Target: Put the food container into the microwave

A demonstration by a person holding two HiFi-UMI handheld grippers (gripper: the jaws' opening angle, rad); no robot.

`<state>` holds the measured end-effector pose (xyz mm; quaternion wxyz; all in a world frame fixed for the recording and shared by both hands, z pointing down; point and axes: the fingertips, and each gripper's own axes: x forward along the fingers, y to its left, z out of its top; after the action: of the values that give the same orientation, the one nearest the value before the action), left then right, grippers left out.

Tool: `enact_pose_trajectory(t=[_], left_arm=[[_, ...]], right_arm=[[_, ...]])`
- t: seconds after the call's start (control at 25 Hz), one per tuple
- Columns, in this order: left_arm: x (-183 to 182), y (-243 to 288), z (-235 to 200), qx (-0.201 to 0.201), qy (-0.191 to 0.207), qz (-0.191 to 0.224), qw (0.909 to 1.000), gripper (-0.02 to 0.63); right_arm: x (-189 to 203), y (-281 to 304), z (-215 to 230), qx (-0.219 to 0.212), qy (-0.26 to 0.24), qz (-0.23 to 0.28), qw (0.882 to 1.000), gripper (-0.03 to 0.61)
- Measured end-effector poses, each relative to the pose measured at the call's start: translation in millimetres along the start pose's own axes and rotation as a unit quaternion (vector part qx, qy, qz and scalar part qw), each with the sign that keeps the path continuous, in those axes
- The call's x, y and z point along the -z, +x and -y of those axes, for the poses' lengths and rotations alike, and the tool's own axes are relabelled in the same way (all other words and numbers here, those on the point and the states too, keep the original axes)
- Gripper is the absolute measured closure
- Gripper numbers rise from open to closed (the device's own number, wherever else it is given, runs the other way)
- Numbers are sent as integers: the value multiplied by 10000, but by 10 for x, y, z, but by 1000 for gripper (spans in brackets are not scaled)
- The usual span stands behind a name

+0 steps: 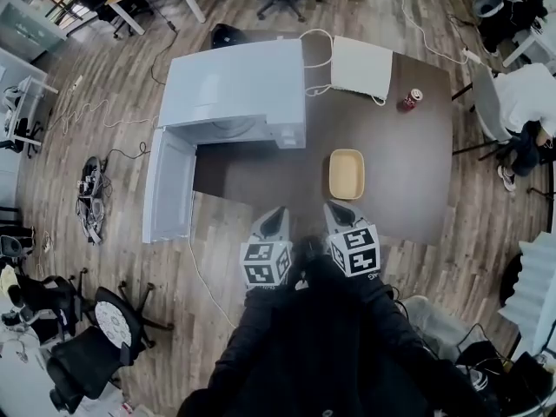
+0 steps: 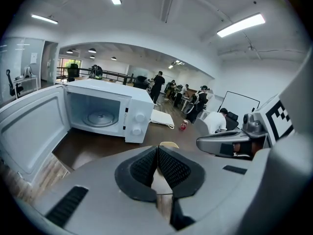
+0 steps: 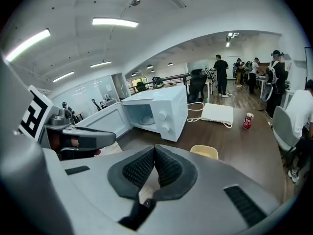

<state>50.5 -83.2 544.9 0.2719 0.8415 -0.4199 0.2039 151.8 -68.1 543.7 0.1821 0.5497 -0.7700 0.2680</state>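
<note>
- The left tongs (image 1: 273, 221) and the right tongs (image 1: 340, 212) are held side by side close to the person's body, at the near edge of the tabletop (image 1: 408, 181). Both point toward 12 o'clock.
- Each pair is closed, pads meeting on nothing.
- The food container (image 1: 347, 174), a shallow yellow tray, lies on the tabletop at 12 o'clock from the right tongs, near them but untouched.
- The white microwave (image 1: 234, 94) stands at 11 o'clock from the left tongs, with its door (image 1: 169, 185) swung wide open.
</note>
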Motion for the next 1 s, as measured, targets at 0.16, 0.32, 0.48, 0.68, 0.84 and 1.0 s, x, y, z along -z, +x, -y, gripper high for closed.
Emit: enact_pose_trajectory(t=[0.16, 0.32, 0.48, 0.68, 0.84, 1.0], left_arm=[[114, 176, -24, 45, -26, -180, 9998, 580], [231, 374, -56, 125, -47, -372, 9992, 580], [304, 604, -79, 236, 15, -529, 9983, 580], [506, 873, -206, 282, -26, -799, 9964, 580], [693, 1026, -315, 281, -93, -1000, 9945, 580], [834, 1082, -424, 234, -180, -1167, 9927, 580]], right_arm=[[192, 130, 181, 153, 77, -228, 9996, 554], [378, 273, 333, 281, 157, -423, 9986, 554], [548, 457, 485, 327, 177, -609, 9975, 554], [830, 751, 610, 333, 54, -976, 9947, 554], [1026, 970, 698, 374, -47, -1257, 9914, 552], [1167, 1128, 738, 360, -209, -1502, 9878, 523]])
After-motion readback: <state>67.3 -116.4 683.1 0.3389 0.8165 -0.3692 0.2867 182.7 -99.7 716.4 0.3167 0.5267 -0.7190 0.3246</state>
